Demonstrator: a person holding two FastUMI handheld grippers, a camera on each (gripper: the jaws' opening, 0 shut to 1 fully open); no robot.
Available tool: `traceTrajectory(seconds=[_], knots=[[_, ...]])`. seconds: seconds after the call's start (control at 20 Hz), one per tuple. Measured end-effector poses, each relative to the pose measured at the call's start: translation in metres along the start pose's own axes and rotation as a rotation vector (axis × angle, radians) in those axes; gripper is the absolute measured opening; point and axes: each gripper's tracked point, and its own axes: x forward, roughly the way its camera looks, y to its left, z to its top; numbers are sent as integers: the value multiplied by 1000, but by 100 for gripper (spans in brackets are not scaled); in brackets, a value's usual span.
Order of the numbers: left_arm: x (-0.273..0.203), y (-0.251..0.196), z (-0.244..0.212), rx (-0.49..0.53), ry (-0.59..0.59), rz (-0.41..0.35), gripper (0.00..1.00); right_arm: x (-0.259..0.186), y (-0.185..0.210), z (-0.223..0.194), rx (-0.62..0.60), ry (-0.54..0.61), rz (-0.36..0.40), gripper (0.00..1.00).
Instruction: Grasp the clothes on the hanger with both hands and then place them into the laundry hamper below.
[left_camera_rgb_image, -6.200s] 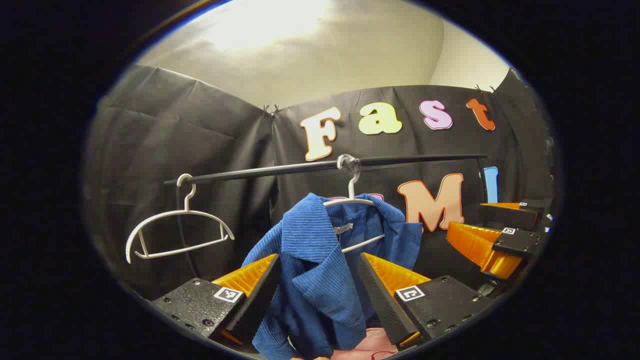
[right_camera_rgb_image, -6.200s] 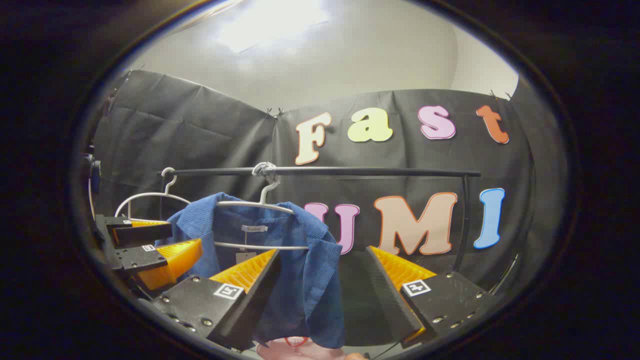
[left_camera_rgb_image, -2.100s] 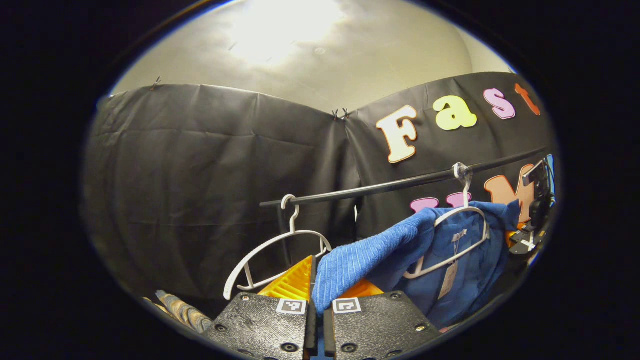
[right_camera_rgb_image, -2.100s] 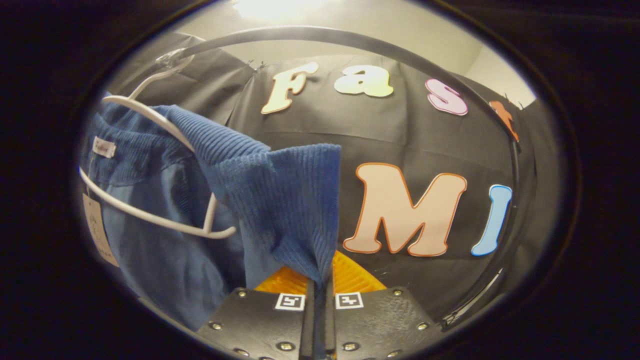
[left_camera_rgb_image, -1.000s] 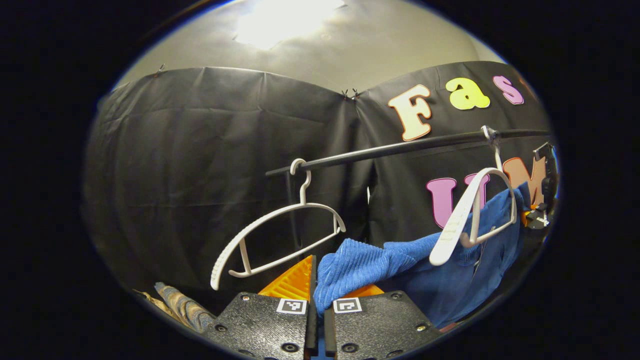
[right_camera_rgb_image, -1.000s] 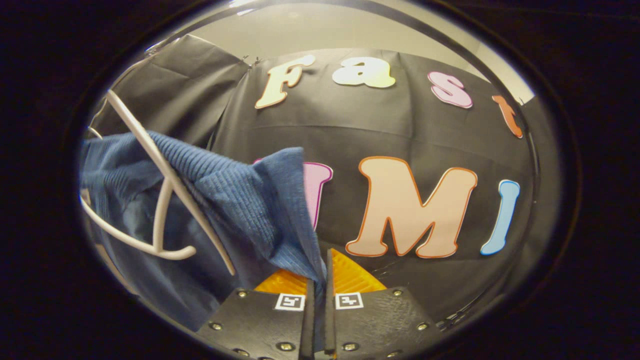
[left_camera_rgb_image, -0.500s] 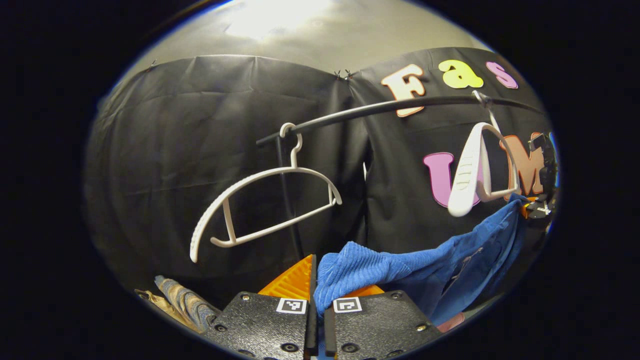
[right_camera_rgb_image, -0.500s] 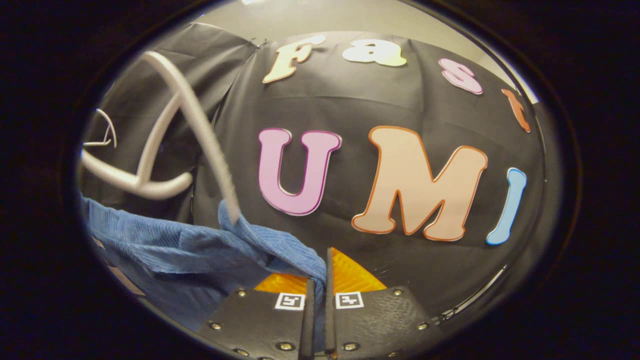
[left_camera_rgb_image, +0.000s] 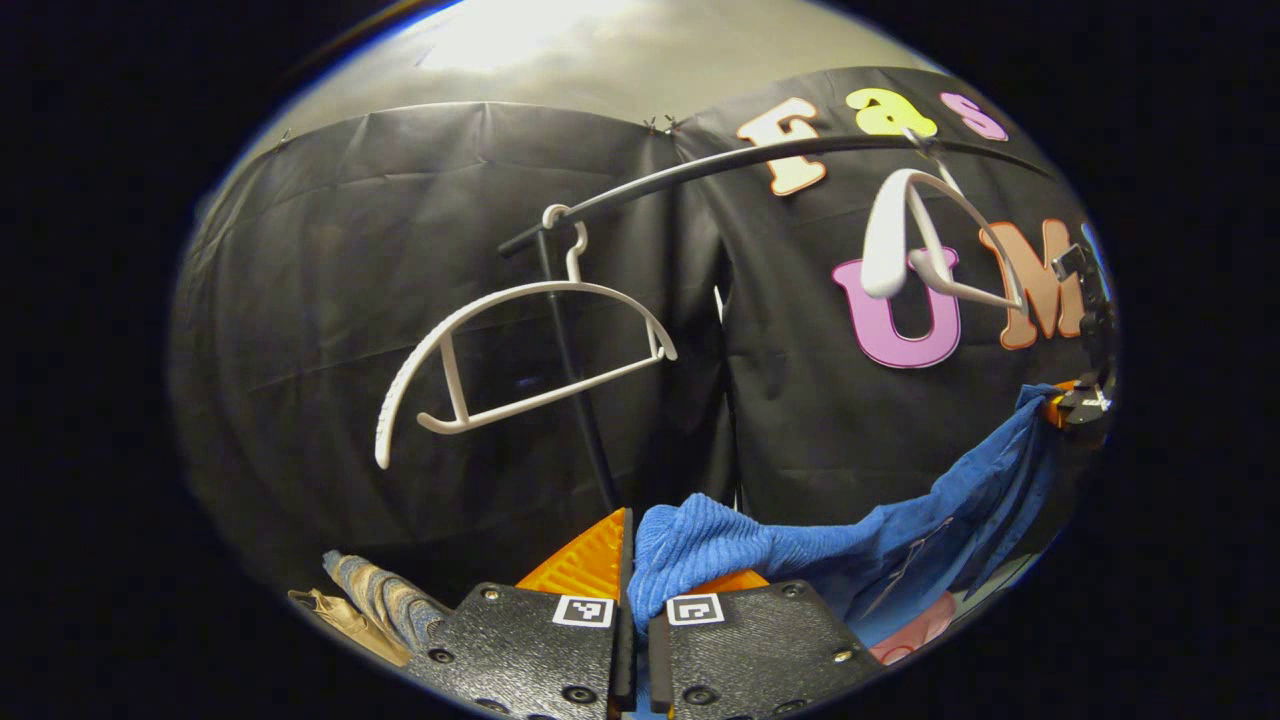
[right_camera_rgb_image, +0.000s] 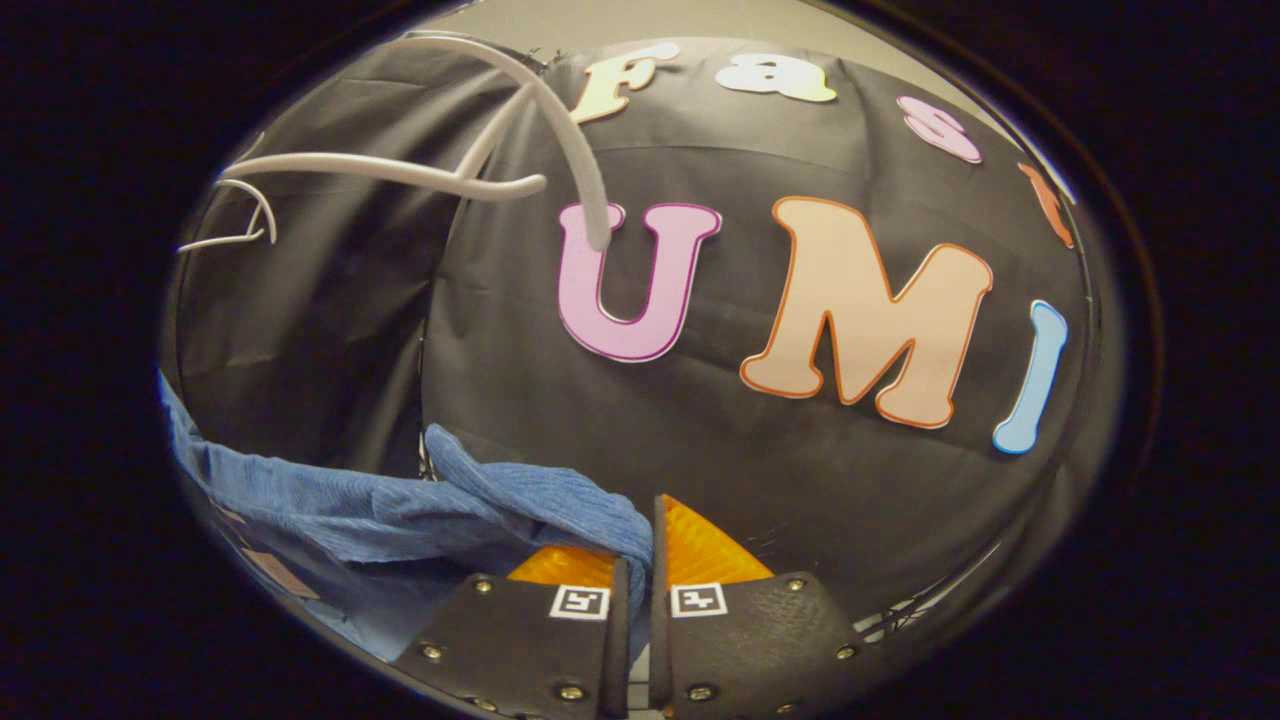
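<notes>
Black rail carries two bare white hangers

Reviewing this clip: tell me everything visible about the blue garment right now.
The blue garment is ribbed, corduroy-like cloth, off its white hanger and slung between the two grippers, sagging in the middle. The left gripper is shut on one bunched end, the right gripper on the other. A tag hangs from it.
</notes>
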Motion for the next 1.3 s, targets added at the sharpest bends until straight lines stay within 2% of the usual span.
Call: traceTrajectory(seconds=[0.4,0.7,0.9,1.05,1.2,1.3], knots=[[-9,-57,-23,26,23,-141,6,-37,22,-9,29,16,76,8],[-12,-140,-25,95,-3,-367,6,-67,38,0,47,-9,122,8],[-19,-200,-17,93,-24,-519,6,-81,48,6,59,-23,158,9],[-21,-240,-6,59,-41,-631,6,-89,55,6,63,-26,183,8],[-22,-275,5,-31,-34,-730,6,-92,57,-4,97,-10,194,8],[-21,-286,-2,-61,-5,-756,5,-93,56,-18,131,15,191,8]])
